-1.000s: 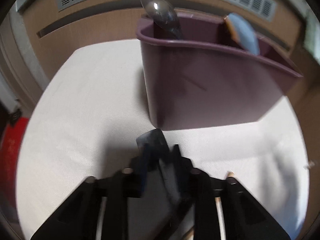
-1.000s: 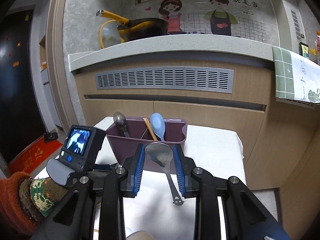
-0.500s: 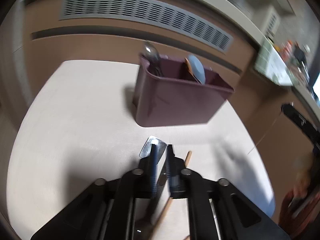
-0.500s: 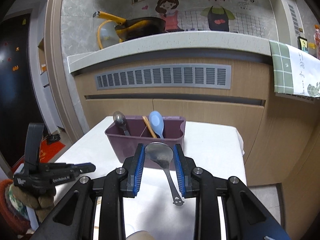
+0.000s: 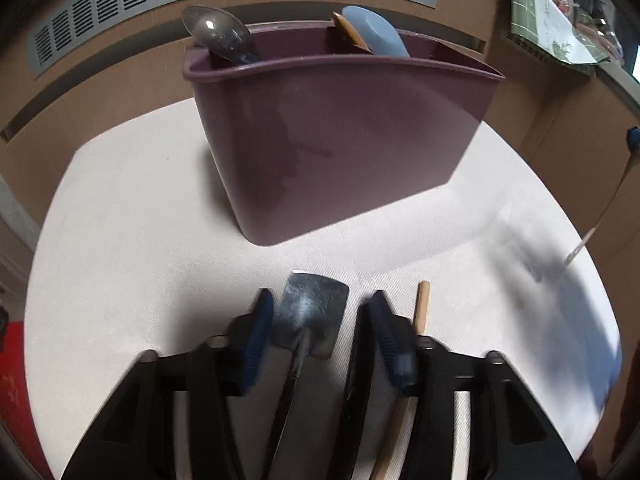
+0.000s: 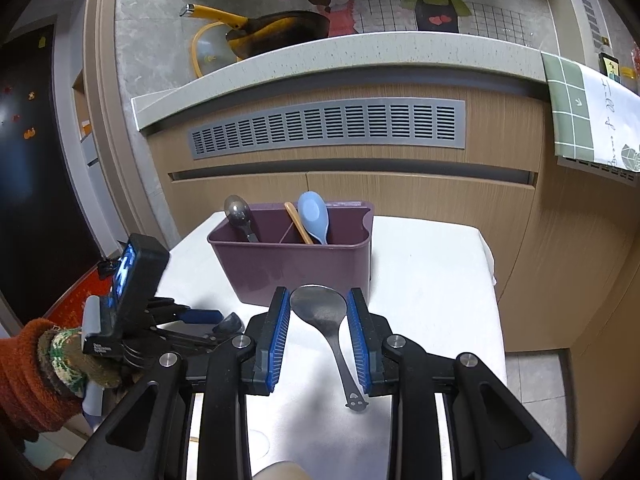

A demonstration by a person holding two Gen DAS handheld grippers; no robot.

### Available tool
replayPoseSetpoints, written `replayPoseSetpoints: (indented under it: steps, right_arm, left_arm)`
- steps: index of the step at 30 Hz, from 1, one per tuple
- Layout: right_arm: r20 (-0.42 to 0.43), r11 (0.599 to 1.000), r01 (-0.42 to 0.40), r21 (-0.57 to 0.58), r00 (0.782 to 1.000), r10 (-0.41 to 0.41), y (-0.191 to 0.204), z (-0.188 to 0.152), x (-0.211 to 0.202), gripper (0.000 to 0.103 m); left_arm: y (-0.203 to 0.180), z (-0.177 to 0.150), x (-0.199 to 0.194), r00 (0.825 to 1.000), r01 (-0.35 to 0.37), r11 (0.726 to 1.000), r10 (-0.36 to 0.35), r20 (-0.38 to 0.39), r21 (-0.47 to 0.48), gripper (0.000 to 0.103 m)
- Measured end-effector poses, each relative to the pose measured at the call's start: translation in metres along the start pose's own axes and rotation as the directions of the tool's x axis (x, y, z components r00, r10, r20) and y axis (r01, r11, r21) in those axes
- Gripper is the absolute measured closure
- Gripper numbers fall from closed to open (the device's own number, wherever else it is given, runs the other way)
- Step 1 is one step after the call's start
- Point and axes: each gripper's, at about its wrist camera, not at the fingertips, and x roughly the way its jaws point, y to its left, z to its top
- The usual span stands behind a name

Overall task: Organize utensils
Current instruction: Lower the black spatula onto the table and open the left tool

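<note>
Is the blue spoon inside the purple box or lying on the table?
Inside. The blue spoon stands in the purple box, its bowl poking above the rim beside a wooden utensil, in both views.

L hand-held gripper (image 5: 316, 330) opening; R (image 6: 318, 334) clamped.

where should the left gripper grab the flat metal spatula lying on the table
Grip the spatula by its thin dark handle just behind the blade, coming from above. It lies flat on the white table, blade toward the purple caddy. The left gripper, jaws opening, already straddles it.
</note>
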Motion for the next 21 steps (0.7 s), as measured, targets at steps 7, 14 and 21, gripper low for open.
replayPoseSetpoints:
  steps: [7, 14, 21]
  right_arm:
    - [0.040, 1.000, -0.012, 0.005, 0.999, 0.012, -0.001, 0.004, -0.008, 0.077]
    - [0.030, 0.999, -0.032, 0.032, 0.999, 0.031, 0.001, 0.008, -0.005, 0.077]
    - [0.114, 0.999, -0.041, 0.018, 0.993, 0.039, 0.007, 0.040, -0.022, 0.077]
  left_arm:
    - [0.000, -0.011, -0.075, 0.974, 0.034, 0.997, -0.019, 0.227, -0.064, 0.069]
    - [0.002, -0.015, -0.138, 0.905, 0.043, 0.995, 0.000, 0.425, -0.091, 0.072]
    - [0.022, 0.020, -0.187, 0.835, 0.110, 0.989, -0.037, 0.548, -0.100, 0.100]
